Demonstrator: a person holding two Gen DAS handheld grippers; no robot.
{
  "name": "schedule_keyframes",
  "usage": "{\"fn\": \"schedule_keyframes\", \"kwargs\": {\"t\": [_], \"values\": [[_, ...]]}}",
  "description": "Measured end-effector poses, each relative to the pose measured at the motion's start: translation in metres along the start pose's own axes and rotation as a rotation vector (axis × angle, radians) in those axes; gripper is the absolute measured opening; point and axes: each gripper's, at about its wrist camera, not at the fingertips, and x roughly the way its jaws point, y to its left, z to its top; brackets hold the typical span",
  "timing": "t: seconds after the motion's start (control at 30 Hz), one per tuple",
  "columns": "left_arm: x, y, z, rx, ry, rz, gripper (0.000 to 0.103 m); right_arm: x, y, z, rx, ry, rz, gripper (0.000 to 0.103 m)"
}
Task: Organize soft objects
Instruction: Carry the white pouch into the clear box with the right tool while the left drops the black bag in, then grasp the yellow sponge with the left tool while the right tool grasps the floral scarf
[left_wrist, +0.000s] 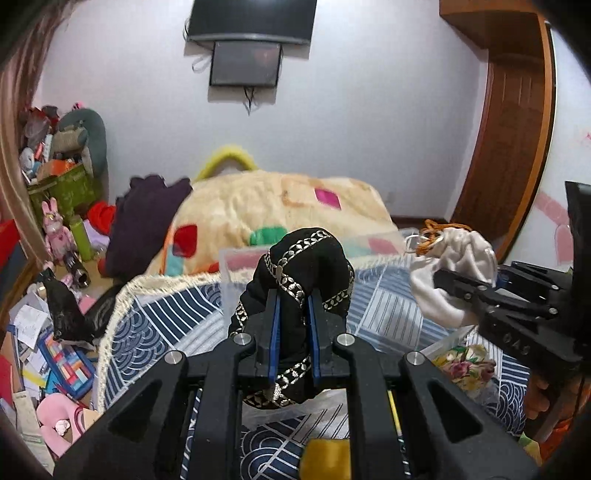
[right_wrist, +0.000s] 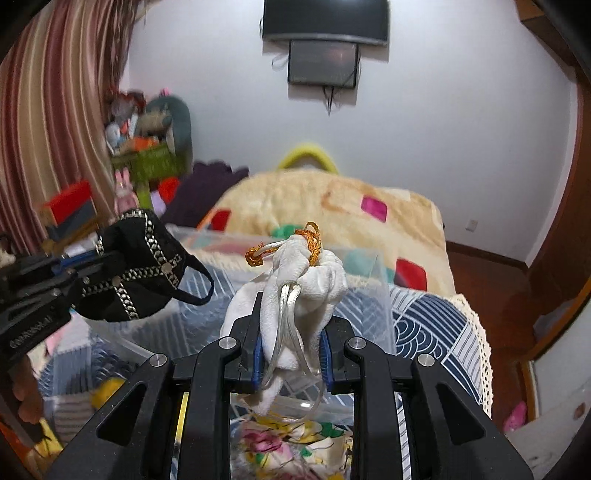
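Left wrist: left gripper (left_wrist: 292, 325) clamps black mask (left_wrist: 295, 266); right gripper (right_wrist: 291, 354) clamps white pouch (right_wrist: 295, 295); no legible writing

1. Left gripper (left_wrist: 291, 295) holds the chain-trimmed mask (left_wrist: 295, 258) above the bedspread (left_wrist: 155, 332).
2. Right gripper (right_wrist: 291, 325) holds the drawstring pouch (right_wrist: 306, 280), right of the mask.
3. Clear bin (right_wrist: 369, 295) lies beneath both; blanket (left_wrist: 258, 206) lies behind.

My left gripper (left_wrist: 293, 328) is black with blue pads and round silver screws; my right gripper (right_wrist: 291, 349) looks the same; white letters mark its black side.
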Motion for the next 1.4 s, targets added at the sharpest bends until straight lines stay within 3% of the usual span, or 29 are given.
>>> {"fn": "schedule_keyframes", "kwargs": {"t": [0.17,0.5,0.67,0.73,0.8,1.07,1.13,1.4], "values": [[0.024,0.0,0.001,0.007,0.077,-0.017,0.012,0.023,0.004,-0.007,-0.037,0.091,-0.001,0.021],[0.055,-0.015,-0.006,0.062,0.187,-0.015,0.013,0.029,-0.001,-0.008,-0.06,0.164,0.011,0.021],[0.058,-0.01,-0.007,0.041,0.207,-0.01,0.02,0.027,-0.003,-0.007,-0.044,0.166,0.003,0.033],[0.055,-0.009,-0.007,0.039,0.204,-0.015,0.027,0.024,-0.006,-0.007,-0.026,0.161,0.017,0.057],[0.051,-0.007,-0.006,0.036,0.199,-0.019,0.032,0.016,-0.008,-0.008,-0.015,0.144,0.039,0.065],[0.019,-0.007,0.0,0.03,0.142,-0.022,0.048,-0.013,0.001,-0.004,-0.052,0.081,0.008,0.066],[0.005,-0.007,0.002,0.027,0.111,-0.026,0.058,-0.025,0.002,-0.002,-0.05,0.051,0.01,0.067],[-0.043,-0.008,0.005,0.018,0.005,-0.033,0.076,-0.063,-0.003,-0.005,-0.033,-0.053,0.016,0.071]]}}
